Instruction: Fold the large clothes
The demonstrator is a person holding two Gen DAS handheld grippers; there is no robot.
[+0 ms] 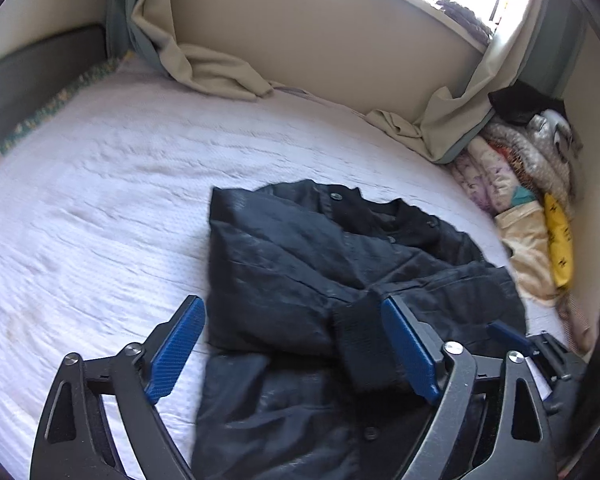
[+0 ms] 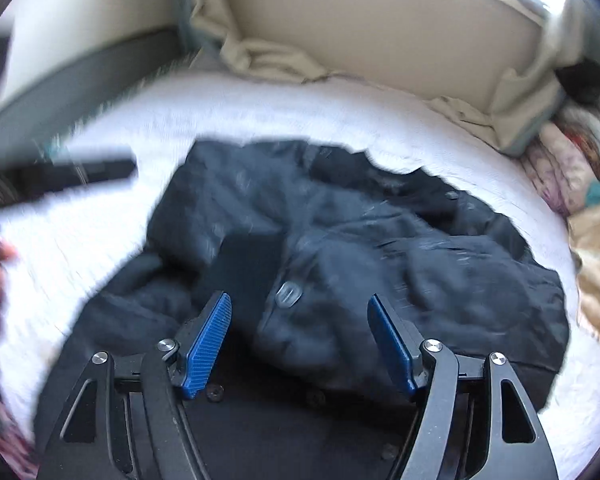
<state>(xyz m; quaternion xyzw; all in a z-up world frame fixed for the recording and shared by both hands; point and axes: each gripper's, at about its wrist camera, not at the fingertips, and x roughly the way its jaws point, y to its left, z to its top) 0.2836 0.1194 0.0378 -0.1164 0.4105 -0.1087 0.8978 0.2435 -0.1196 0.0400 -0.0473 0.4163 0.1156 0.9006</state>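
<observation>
A black button-up jacket lies partly folded on the white bedspread, collar towards the far wall, a ribbed cuff lying across its front. My left gripper is open just above the jacket's near left part, empty. My right gripper is open above the jacket near a button, empty; it also shows in the left wrist view at the jacket's right edge. The right wrist view is blurred.
Beige curtains hang onto the bed along the far wall. A pile of folded bedding and clothes sits at the right corner. A dark headboard runs along the left.
</observation>
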